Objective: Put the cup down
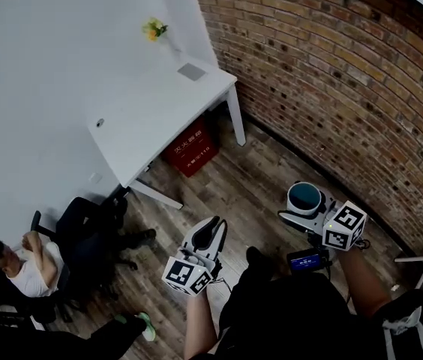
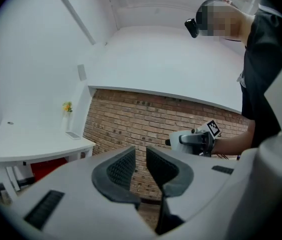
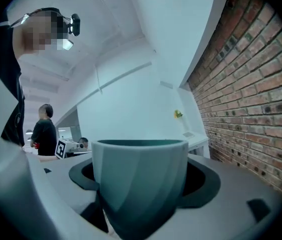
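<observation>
A teal-grey cup [image 1: 304, 198] with a dark inside is held upright in the air over the wooden floor, near the brick wall. My right gripper [image 1: 305, 207] is shut on it; in the right gripper view the cup [image 3: 138, 179] fills the space between the dark pads [image 3: 83, 176]. My left gripper [image 1: 210, 231] hangs lower left of the cup, well apart from it. Its ribbed pads [image 2: 122, 168] stand almost together with nothing between them. The left gripper view also shows the right gripper [image 2: 196, 140] from the side, with the cup hidden.
A white table [image 1: 159, 107] stands ahead by the white wall, with a yellow flower [image 1: 154, 28] and a small flat grey object [image 1: 191, 71] at its far end. A red box [image 1: 189, 150] sits under it. A seated person [image 1: 24, 265] is at lower left. Brick wall [image 1: 331, 73] runs along the right.
</observation>
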Demonstrator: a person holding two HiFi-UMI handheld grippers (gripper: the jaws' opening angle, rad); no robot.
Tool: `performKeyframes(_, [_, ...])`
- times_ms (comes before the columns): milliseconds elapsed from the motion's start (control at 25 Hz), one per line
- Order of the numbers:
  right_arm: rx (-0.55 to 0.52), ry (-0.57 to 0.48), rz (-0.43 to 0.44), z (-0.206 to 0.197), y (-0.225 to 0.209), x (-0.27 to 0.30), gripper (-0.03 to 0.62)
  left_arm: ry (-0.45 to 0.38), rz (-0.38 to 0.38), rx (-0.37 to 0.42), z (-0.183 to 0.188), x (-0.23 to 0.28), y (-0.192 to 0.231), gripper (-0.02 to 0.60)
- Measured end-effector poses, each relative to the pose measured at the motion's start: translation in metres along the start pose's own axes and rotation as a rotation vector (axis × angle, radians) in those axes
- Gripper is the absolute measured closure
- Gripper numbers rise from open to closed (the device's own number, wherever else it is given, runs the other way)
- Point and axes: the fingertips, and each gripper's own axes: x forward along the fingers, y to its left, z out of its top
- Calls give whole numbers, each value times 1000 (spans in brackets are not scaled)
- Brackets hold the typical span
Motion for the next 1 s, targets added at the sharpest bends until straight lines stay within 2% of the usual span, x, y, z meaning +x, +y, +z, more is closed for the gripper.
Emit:
performKeyframes(160, [9, 0, -7, 18, -23, 60, 187, -5, -9, 0, 18, 23, 62, 507])
performKeyframes(600, [48, 36, 22, 34, -101, 181, 187, -3, 13, -30, 37, 83, 184, 506])
performKeyframes(840, [45, 24, 114, 62, -175, 275, 187, -5, 64, -7, 56, 143, 264, 508])
performKeyframes(1000, [18, 32, 164, 96, -227, 340, 187, -25, 90, -9, 84, 190, 321, 506])
